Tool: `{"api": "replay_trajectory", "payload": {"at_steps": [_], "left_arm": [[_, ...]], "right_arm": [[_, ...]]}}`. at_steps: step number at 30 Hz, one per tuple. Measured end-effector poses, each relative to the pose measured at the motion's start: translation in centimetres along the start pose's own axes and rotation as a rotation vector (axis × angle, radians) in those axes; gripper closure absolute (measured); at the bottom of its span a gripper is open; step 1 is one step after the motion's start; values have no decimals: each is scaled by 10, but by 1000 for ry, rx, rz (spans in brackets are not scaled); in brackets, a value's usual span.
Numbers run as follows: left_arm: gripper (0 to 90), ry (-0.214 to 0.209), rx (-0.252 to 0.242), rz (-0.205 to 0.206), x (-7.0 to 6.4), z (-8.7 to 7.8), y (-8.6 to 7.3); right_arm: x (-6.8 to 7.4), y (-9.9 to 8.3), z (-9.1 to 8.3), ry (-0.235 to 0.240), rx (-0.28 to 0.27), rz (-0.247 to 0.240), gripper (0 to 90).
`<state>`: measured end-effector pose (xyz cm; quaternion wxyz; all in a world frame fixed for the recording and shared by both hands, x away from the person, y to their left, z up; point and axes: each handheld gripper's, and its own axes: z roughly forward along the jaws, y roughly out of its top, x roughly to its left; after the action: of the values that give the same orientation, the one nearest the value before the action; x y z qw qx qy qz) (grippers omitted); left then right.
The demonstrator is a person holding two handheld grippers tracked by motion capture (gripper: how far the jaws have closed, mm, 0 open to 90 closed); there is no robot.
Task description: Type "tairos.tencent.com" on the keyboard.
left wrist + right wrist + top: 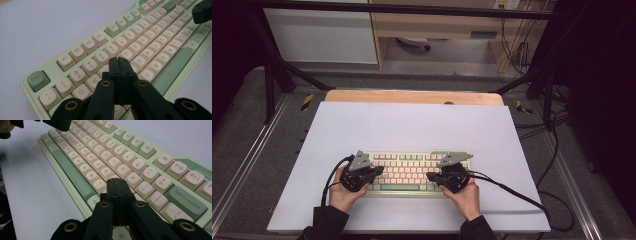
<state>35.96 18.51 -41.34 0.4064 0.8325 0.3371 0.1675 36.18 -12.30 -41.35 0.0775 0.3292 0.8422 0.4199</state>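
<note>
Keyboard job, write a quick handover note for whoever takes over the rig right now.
Left tool: jaws shut, empty, tip over the letter keys at the left end of the keyboard.
Right tool: jaws shut, empty, tip over the keys near P at the right end.
The keyboard lies flat on the white sheet, near the front edge.
Done: both tools poised as pokers.
Left: probably pressing keys; whether any key is pressed cannot be told.
</note>
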Motion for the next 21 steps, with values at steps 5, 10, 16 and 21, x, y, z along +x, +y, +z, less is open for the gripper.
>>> {"api": "replay_trajectory", "payload": {"at_steps": [5, 10, 16, 21], "left_arm": [[896, -5, 4, 10, -4, 5, 5], [896, -8, 12, 19, -9, 12, 10], [895, -1, 24, 24, -11, 21, 18], [895, -1, 33, 17, -11, 31, 19]], "right_arm": [[-3, -5, -4, -5, -1, 11, 900], [-6, -10, -9, -10, -1, 16, 900], [-8, -13, -12, -15, -6, 23, 900], [-9, -14, -12, -14, -5, 21, 900]]}}
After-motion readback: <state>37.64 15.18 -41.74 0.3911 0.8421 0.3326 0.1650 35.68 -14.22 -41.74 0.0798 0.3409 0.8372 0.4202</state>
